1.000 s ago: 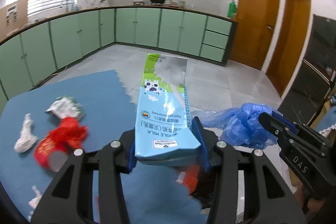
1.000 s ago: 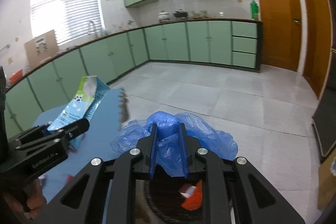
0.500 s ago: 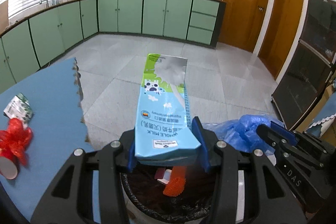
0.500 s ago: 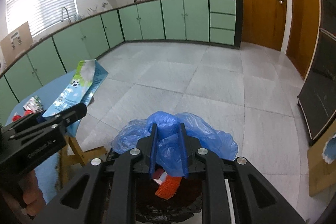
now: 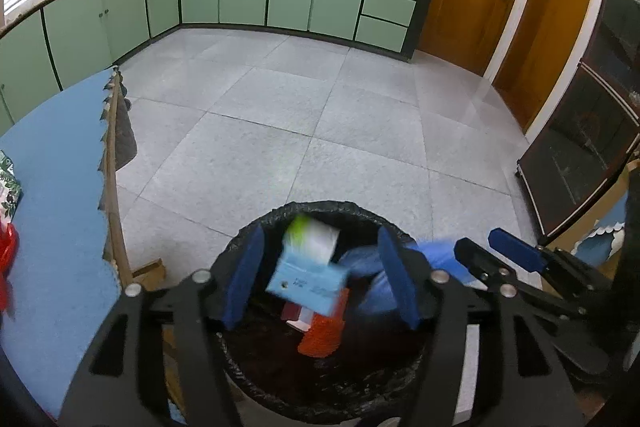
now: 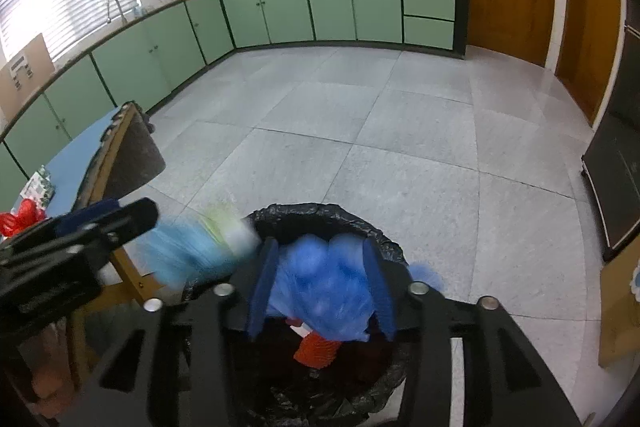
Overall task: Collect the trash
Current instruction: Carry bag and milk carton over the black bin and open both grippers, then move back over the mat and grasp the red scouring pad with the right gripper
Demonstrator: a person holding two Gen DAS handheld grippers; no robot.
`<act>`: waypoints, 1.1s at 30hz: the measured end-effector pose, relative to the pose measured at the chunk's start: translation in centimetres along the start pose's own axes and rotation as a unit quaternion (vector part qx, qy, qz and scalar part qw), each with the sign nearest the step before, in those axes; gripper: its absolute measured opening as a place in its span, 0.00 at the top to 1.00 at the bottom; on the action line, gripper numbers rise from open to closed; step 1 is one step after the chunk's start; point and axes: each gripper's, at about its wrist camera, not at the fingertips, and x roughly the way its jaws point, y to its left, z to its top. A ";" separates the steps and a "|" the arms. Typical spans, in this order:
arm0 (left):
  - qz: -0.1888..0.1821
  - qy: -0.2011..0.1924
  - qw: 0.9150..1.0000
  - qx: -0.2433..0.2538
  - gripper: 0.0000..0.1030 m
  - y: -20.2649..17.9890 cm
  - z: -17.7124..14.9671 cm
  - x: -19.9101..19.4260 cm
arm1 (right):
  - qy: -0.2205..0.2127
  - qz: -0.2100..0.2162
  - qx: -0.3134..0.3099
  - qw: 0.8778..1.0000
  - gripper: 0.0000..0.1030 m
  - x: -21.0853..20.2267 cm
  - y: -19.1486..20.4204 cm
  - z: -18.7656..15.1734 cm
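Left gripper: jaws spread wide, blue pads well apart, nothing clamped between them.
Right gripper: jaws parted, blue pads apart (gripping nothing firmly, as far as the blur allows).
Relative pose: side by side, both angled downward, left gripper's tip visible from the right wrist view.
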 end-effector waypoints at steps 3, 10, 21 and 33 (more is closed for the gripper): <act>0.005 -0.009 1.000 -0.002 0.42 0.4 0.0 -0.9 | -0.003 -0.009 0.013 1.000 0.44 -0.2 -0.6 -0.1; 0.031 -0.051 0.998 -0.013 0.38 2.1 0.0 -5.5 | -0.042 -0.029 0.022 0.998 0.14 -4.0 0.4 0.1; 0.070 -0.107 0.991 -0.031 0.23 5.8 -1.4 -14.7 | -0.120 0.010 0.012 0.993 0.06 -12.7 6.1 1.1; 0.161 -0.123 0.975 -0.092 0.21 15.3 -7.4 -22.8 | -0.146 0.040 -0.028 0.988 0.06 -15.2 16.3 -2.7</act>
